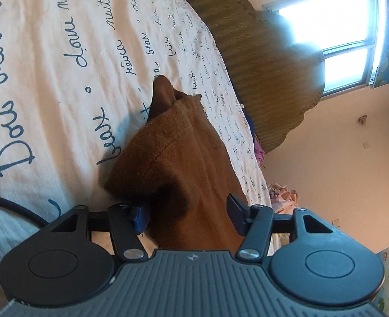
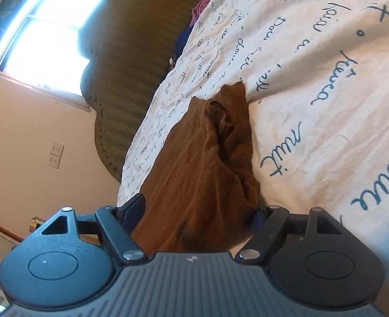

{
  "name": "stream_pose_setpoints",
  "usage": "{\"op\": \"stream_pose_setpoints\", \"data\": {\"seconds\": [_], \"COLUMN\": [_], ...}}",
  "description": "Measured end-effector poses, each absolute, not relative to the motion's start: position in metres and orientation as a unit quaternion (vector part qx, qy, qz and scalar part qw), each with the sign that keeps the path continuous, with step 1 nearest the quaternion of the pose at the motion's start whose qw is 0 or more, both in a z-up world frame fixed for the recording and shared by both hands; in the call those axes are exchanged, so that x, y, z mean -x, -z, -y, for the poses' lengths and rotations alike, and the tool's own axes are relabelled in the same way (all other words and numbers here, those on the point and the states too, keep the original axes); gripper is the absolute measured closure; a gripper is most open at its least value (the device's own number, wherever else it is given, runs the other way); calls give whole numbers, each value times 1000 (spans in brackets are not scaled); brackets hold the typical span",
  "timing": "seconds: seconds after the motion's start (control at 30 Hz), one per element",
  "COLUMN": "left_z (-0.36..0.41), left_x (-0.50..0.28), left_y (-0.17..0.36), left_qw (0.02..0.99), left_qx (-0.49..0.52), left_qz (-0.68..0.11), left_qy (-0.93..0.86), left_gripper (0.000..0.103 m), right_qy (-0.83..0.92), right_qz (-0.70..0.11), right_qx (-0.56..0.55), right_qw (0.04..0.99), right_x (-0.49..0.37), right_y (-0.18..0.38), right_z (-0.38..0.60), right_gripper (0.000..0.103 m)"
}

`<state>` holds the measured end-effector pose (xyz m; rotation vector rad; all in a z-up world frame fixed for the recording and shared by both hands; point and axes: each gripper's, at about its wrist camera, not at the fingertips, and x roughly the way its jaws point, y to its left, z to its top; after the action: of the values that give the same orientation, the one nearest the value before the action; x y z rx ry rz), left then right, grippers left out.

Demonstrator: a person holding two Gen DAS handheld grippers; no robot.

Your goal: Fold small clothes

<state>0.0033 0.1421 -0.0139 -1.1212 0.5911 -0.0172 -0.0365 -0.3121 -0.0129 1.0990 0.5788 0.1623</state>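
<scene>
Brown knit fabric fills the middle of both wrist views: one small garment [image 1: 178, 142], soft and slightly fuzzy, with a ribbed cuff or collar bunched at its far end. It lies on the bed [image 1: 62, 66], stretching away from you towards the headboard [image 1: 260, 66].

Your left gripper [image 1: 189, 214] has its jaws about half open, with a near edge of the garment between them. The fabric bulges against the left blue pad; the right pad seems to stand clear of it, so you cannot tell whether the cloth is truly gripped.

Your right gripper [image 2: 197, 216] has its jaws wide, another near edge of the garment filling the gap; both pads sit right at the fabric, though whether they press is unclear.

One white, wrinkled cotton bedcover with blue script covers the bed. One padded olive headboard with a scalloped edge stands before one bright window [image 1: 334, 34].
</scene>
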Motion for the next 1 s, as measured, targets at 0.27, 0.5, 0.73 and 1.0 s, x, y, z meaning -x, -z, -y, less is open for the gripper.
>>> {"op": "stream_pose_setpoints", "data": {"seconds": [0.27, 0.5, 0.73, 1.0], "left_z": [-147, -154, -155, -179], "left_x": [-27, -14, 26, 48], "left_y": [12, -43, -36, -34], "left_qw": [818, 866, 873, 885], "left_qx": [472, 397, 336, 343], "left_qz": [-328, -297, -342, -313], "left_qy": [-5, 65, 91, 44], "left_gripper": [94, 96, 95, 47], "right_qy": [-64, -116, -135, -39], "right_qz": [-289, -269, -313, -256], "right_qx": [-479, -445, -437, -381], "right_qw": [826, 846, 832, 887], "right_x": [20, 51, 105, 118], "right_y": [23, -7, -2, -29], "right_z": [304, 305, 302, 323], "right_gripper": [93, 94, 89, 21]}}
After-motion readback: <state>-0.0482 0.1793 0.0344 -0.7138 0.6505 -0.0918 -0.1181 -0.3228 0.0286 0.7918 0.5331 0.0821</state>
